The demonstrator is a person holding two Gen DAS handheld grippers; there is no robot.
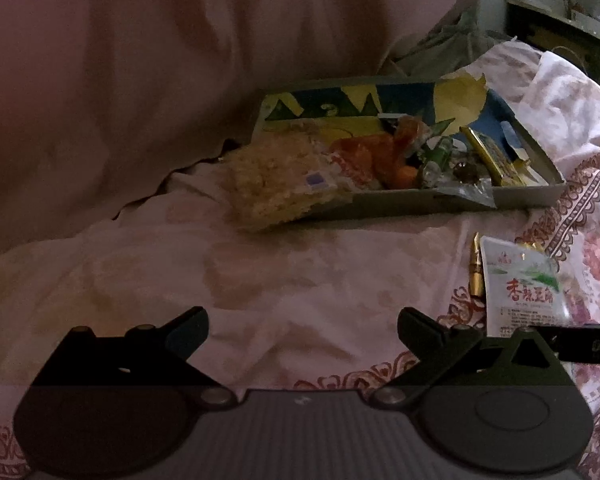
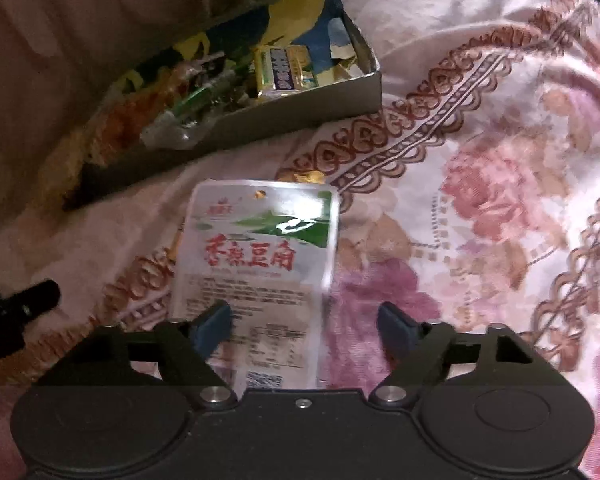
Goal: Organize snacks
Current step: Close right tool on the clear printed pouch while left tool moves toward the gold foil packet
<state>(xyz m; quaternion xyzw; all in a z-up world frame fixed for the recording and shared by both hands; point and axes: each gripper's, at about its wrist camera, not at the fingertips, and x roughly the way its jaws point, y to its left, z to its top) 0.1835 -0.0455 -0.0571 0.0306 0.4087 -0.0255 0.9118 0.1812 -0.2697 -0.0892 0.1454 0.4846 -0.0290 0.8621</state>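
Sorting snacks into a cardboard box on a flowered bedsheet.
Left wrist view: left gripper (image 1: 302, 330) fingers spread, empty, above the bedsheet (image 1: 260, 280); box (image 1: 420, 200) beyond. Right wrist view: right gripper (image 2: 304, 322) fingers spread around a white snack packet (image 2: 256, 248) lying near the box.

Your white snack packet (image 2: 256, 256) runs under the right gripper (image 2: 304, 320), so its lower end is hidden from you. The small print on it is too fine to read. The wrappers heaped in the box (image 1: 532, 194) blur together, contents unclear.
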